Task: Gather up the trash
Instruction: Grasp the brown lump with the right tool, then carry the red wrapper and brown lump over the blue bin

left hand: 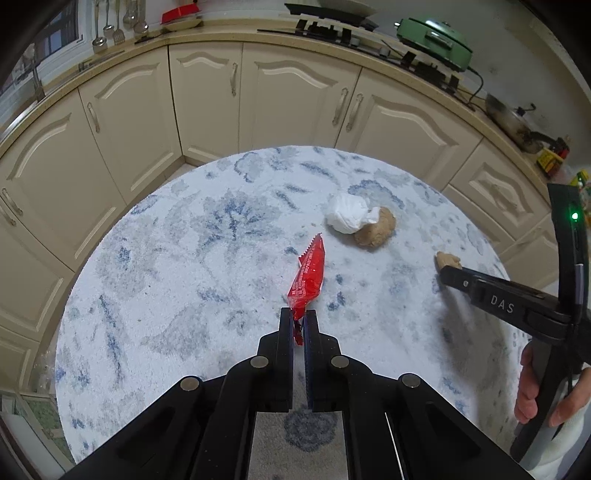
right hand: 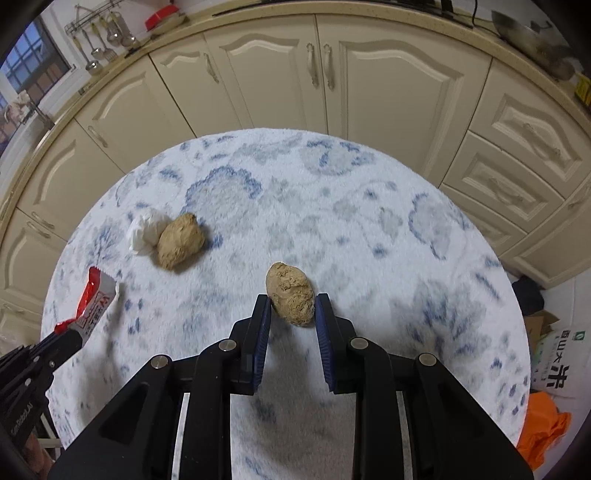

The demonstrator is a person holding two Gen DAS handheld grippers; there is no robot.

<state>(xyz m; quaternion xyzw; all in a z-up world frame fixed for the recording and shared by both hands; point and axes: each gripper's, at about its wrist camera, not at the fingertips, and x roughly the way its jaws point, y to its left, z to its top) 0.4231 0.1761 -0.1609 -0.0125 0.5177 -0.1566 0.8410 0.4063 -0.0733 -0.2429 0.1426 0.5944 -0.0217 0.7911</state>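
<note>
My left gripper [left hand: 298,317] is shut on the near end of a red snack wrapper [left hand: 308,277], which sticks out forward over the round blue-and-white patterned table [left hand: 184,258]; the wrapper also shows in the right wrist view [right hand: 94,304]. My right gripper [right hand: 293,306] is closed on a brown crumpled paper ball [right hand: 291,291], its pads touching both sides; the ball also shows in the left wrist view [left hand: 448,260]. A second brown ball [right hand: 180,240] and a white crumpled tissue [right hand: 144,230] lie touching each other on the table.
Cream kitchen cabinets [left hand: 207,96] curve behind the table. The counter holds a green appliance [left hand: 436,40], a pan [left hand: 517,122] and hanging utensils [left hand: 118,22]. An orange bag [right hand: 543,432] and a printed sack [right hand: 557,369] lie on the floor at right.
</note>
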